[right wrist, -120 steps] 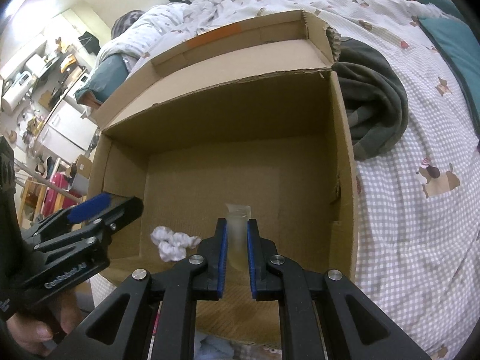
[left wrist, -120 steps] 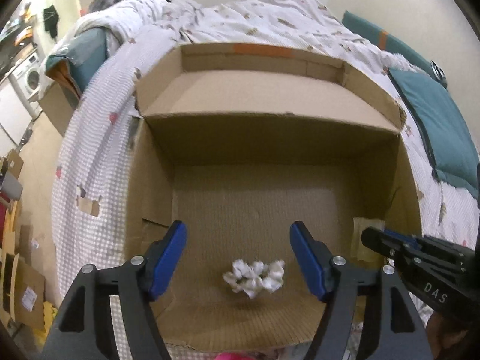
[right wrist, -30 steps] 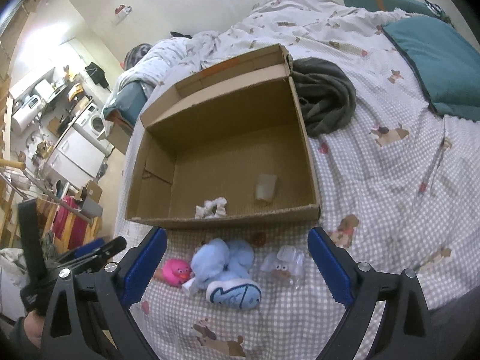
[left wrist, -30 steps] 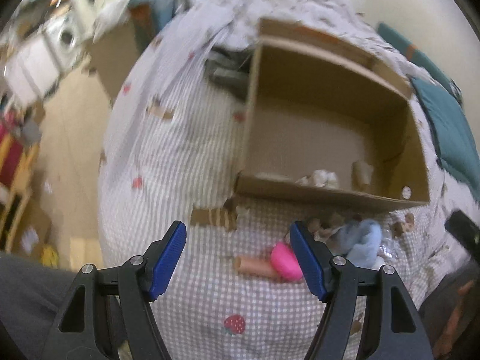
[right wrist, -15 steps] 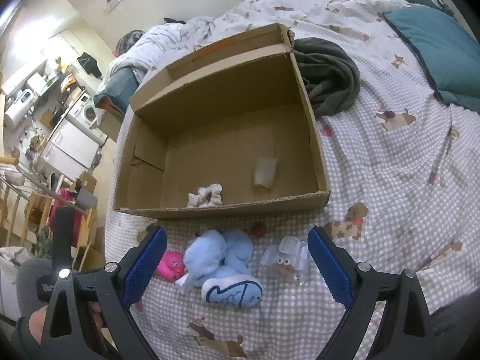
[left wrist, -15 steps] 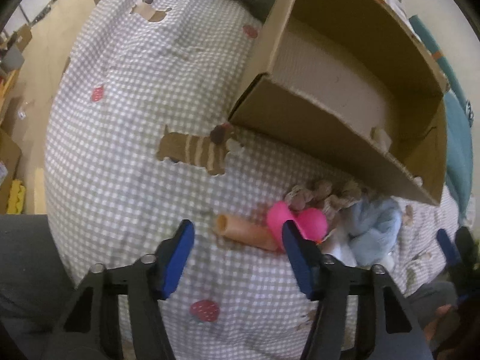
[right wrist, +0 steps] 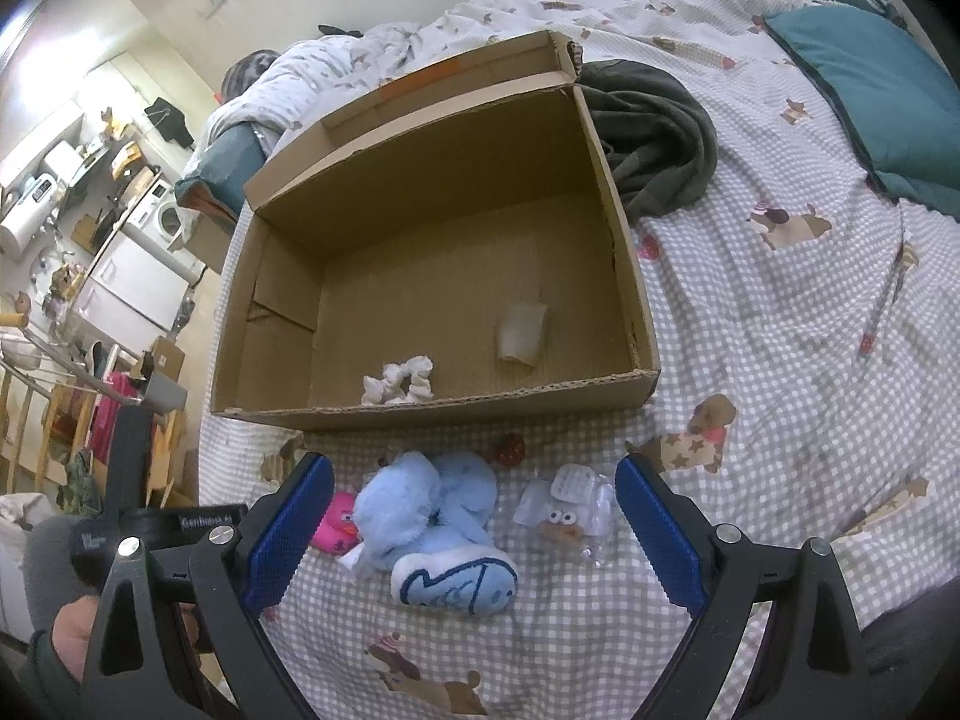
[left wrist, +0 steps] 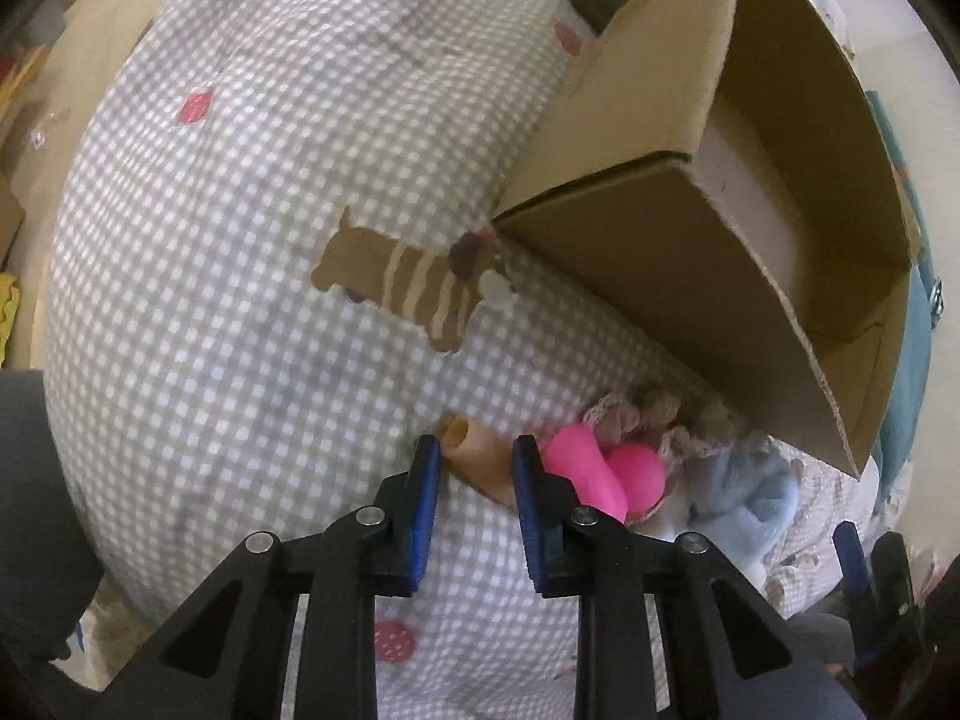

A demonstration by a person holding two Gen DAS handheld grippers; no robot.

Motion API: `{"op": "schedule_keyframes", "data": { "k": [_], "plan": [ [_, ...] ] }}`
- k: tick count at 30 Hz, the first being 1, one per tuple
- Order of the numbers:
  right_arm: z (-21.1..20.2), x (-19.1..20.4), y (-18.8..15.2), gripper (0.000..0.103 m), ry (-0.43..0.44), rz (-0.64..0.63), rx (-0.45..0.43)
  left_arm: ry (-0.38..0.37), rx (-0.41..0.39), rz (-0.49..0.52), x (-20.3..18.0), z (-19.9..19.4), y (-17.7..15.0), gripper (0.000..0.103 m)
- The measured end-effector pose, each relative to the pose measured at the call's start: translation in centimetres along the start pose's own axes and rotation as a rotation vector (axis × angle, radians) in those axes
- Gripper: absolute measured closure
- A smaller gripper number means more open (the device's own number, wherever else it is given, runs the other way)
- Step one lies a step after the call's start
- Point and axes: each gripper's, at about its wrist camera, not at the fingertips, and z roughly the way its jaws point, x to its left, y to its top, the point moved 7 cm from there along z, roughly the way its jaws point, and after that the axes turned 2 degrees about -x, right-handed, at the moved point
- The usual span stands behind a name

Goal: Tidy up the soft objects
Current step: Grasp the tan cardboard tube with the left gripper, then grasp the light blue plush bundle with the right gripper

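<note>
Cardboard box (left wrist: 708,276) near left claw (left wrist: 474,480), possibly closing

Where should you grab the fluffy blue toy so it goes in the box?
Probably around the round fluffy middle of the blue toy, coming straight down from above. That part is thick and squashy, and it lies flat on the bedspread with open space on both sides. The right hand-held gripper is open wide in front of it.

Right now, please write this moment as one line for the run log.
left gripper: closing around tan tube | right gripper: open above blue plush | cardboard box: holds white scrunchie
</note>
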Motion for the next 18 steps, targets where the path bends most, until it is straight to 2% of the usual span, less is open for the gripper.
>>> {"op": "schedule_keyframes", "data": {
  "k": [4, 6, 9, 11, 15, 18],
  "plan": [
    [0.2, 0.0, -0.1, 0.002, -0.014, -0.008, 0.003, -0.004, -0.030, 0.075, -2.3, -0.3, 0.2, 0.096],
    [0.1, -0.1, -0.1, 0.002, -0.019, -0.005, 0.003, -0.015, -0.060, 0.126, -3.5, -1.0, 0.2, 0.098],
    [0.2, -0.4, -0.1, 0.002, -0.015, 0.010, 0.006, -0.023, -0.110, 0.176, -4.7, -2.8, -0.4, 0.099],
    [0.3, -0.6, -0.2, 0.002, 0.001, 0.030, 0.014, 0.006, -0.157, 0.195, -4.3, -4.3, -1.2, 0.099],
    [0.8, -0.8, -0.7, 0.002, 0.064, 0.071, 0.059, 0.035, -0.283, 0.241, -4.8, -7.8, -1.9, 0.099],
    [2.0, -0.1, -1.8, 0.002, 0.106, 0.075, 0.129, 0.016, -0.301, 0.267, -4.6, -8.5, -1.8, 0.099]
  ]
}}
